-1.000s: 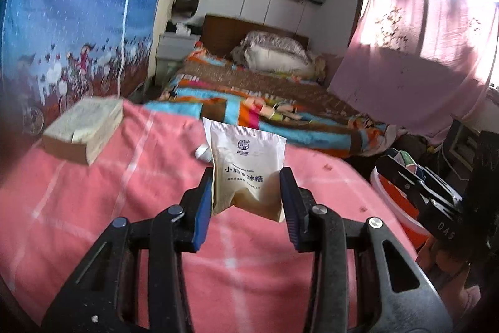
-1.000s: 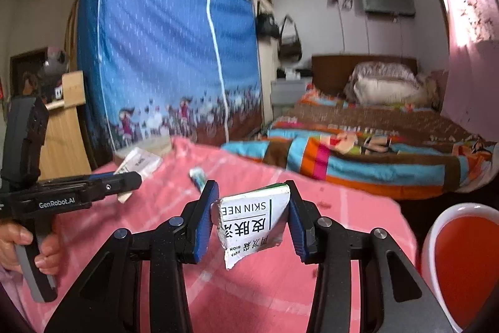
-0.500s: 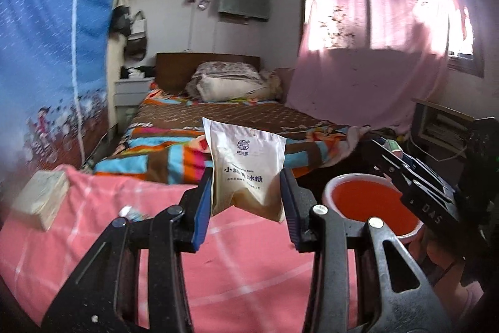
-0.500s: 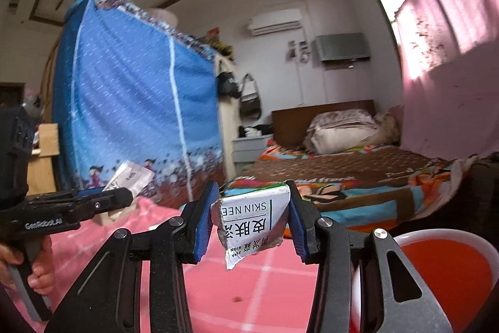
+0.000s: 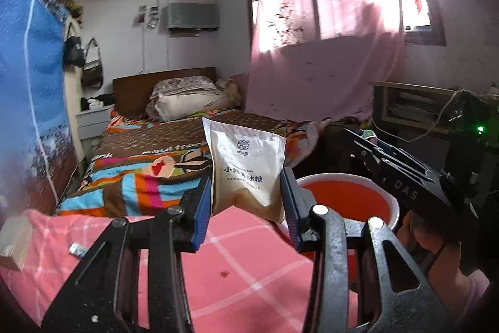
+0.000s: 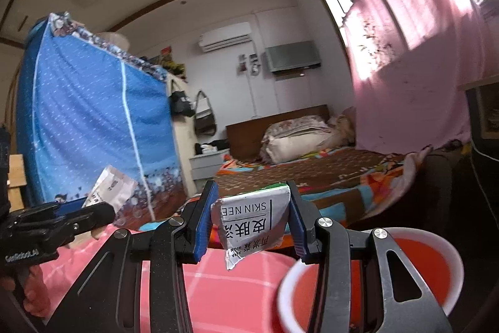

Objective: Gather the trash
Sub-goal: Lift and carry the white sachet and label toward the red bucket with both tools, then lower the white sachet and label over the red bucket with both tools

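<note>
Two loads hang near the red bin (image 6: 414,264): the right gripper (image 6: 251,220), clamping a crumpled skincare packet (image 6: 252,223), sits nearer its rim; the left gripper (image 5: 246,202) pinches an upright sugar pouch (image 5: 246,170) left of it.

The silver packet (image 6: 254,222) reads "SKIN NEE", upside down. The left gripper (image 6: 40,234) body reads "GenRobot.AI". The brown bedspread (image 5: 162,145) reads "paul frank".

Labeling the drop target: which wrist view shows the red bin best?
Left wrist: the red bin shows most of its white rim and red interior, sharp, beyond the left gripper. Right wrist shows it close, blurred, split by the right gripper.
</note>
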The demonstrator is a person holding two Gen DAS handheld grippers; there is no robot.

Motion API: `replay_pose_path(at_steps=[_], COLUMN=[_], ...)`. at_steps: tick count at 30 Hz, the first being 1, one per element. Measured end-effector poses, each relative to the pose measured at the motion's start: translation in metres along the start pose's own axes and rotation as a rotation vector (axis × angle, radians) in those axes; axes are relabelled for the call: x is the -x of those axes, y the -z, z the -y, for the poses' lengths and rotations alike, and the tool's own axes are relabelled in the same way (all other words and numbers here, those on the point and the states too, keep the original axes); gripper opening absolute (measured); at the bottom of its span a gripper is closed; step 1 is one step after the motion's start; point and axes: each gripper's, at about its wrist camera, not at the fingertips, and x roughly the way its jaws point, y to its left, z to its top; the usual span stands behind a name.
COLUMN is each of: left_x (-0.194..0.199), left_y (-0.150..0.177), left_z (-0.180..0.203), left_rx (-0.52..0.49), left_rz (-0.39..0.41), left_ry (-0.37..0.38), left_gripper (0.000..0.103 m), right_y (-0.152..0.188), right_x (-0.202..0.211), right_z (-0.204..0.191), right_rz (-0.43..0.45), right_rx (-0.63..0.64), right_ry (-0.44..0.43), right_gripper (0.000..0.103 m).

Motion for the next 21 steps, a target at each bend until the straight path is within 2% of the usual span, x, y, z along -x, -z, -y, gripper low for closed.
replay_pose_path(at_steps=[13,21], left_x=[-0.023,-0.049], left_y=[0.0,0.006], left_z=[0.028,0.028], left_rx=[-0.024,0.05], left_rz=[-0.026,-0.094], left_ry=[0.079,0.103], left_gripper=[0.047,0.047], right_y=[0.001,0.004], right_x=[0.012,0.01], right_z=[0.038,0.049], right_rz=[-0.028,-0.074], right_rx=[-0.061,-0.076], right_ry=[0.105,0.14], right_gripper=[0.041,0.041])
